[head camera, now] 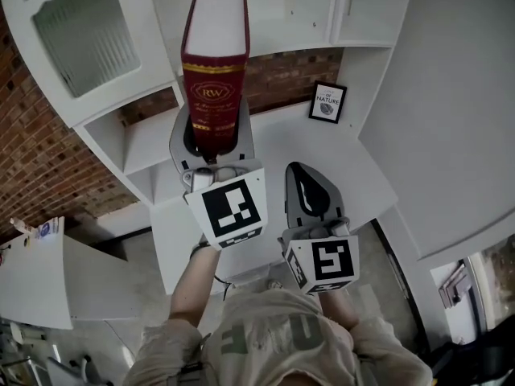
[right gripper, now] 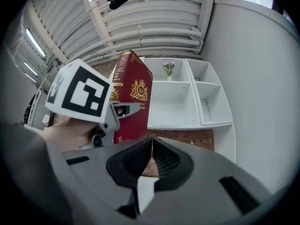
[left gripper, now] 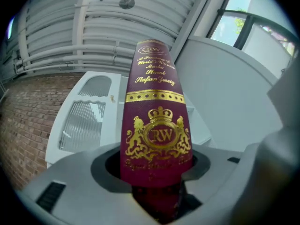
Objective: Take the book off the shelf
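A dark red book [head camera: 214, 63] with gold lettering and a gold crest stands upright in my left gripper [head camera: 211, 145], whose jaws are shut on its lower spine end. In the left gripper view the book [left gripper: 157, 125] fills the middle, its spine towards the camera, held clear in front of the white shelf unit [left gripper: 91, 116]. My right gripper [head camera: 310, 195] hangs a little to the right and lower, its jaws shut with nothing between them. From the right gripper view the book [right gripper: 133, 97] and the left gripper [right gripper: 119, 111] show at the left, in front of the empty white shelves [right gripper: 187, 97].
A white shelf unit with open compartments [head camera: 265, 6] and a glass-fronted door [head camera: 80, 30] stands on a brick wall [head camera: 40, 159]. A small framed picture [head camera: 328, 101] leans on the white desk top [head camera: 322, 147]. A small flower vase [right gripper: 168, 69] sits on an upper shelf.
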Tool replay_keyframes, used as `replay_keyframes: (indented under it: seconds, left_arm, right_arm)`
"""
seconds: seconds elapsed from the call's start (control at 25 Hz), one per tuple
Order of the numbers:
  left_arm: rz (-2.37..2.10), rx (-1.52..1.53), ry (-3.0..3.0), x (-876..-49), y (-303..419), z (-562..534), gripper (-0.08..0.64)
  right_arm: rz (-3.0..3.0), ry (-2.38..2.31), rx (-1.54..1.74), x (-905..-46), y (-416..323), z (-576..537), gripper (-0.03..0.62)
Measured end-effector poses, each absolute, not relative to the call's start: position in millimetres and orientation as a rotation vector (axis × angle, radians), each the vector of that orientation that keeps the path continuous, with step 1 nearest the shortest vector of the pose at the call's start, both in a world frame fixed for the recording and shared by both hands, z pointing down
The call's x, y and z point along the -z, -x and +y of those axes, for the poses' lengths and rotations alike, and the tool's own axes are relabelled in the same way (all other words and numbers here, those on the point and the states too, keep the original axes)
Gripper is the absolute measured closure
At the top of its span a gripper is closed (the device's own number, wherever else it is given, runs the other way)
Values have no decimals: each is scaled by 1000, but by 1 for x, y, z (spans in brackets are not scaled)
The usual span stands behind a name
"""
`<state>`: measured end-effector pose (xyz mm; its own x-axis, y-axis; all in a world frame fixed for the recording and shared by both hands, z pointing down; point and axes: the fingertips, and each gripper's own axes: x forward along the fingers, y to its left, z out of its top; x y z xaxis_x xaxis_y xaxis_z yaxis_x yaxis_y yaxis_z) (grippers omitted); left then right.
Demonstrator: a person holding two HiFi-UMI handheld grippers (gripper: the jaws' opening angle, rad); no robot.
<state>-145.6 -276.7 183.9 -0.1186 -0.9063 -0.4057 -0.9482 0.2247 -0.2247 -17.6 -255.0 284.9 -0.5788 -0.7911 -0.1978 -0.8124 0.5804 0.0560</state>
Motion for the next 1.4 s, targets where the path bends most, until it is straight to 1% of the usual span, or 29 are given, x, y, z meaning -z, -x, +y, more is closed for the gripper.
replay_keyframes:
  seconds: [0.16, 0.32, 0.52, 0.84, 1.4]
  left_arm:
    - [2075, -293, 1790, -216, 137, -240, 304]
    - [2148, -366, 1861, -252, 137, -211, 304]
    - [2170, -298, 1792, -270, 142, -202, 305]
    - [2204, -274, 1783, -274, 149, -214, 304]
    - [2200, -264, 1837, -287, 143, -229, 304]
  right_arm:
    - [2664, 1355, -262, -288, 20, -248, 574]
    - [2649, 1360, -291, -293, 23, -241, 574]
    - [2658, 1355, -314, -299, 23, -240, 574]
    - [2691, 1353, -244, -308, 24, -242, 577]
    - [2674, 1432, -262, -313, 12, -252, 577]
